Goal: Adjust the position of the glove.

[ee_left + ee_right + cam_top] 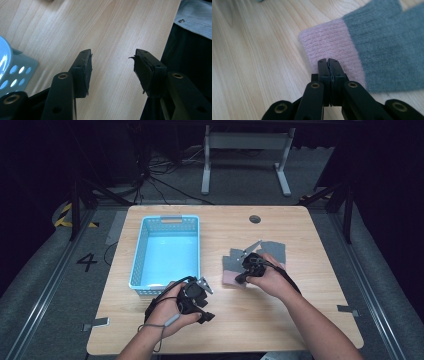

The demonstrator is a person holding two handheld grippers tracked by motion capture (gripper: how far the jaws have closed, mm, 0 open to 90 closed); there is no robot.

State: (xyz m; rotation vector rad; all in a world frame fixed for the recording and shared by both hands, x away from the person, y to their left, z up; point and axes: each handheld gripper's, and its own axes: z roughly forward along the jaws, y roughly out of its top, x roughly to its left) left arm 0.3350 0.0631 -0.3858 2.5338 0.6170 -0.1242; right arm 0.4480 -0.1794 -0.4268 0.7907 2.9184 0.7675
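Note:
A grey knitted glove (272,251) (387,50) with a pink cuff (229,279) (329,42) lies flat on the wooden table, right of centre, with more grey knit overlapping it. My right gripper (239,280) (328,61) is shut, its tips low over the near edge of the pink cuff; no fabric shows between the pads. My left gripper (204,312) (113,56) hangs open over bare wood near the table's front edge, nothing between its jaws, just in front of the basket's near right corner.
A light blue perforated basket (137,255) (15,72) stands on the table's left half with nothing showing inside. A round cable hole (255,219) sits at the back of the table (310,305). Bare wood lies between the two grippers.

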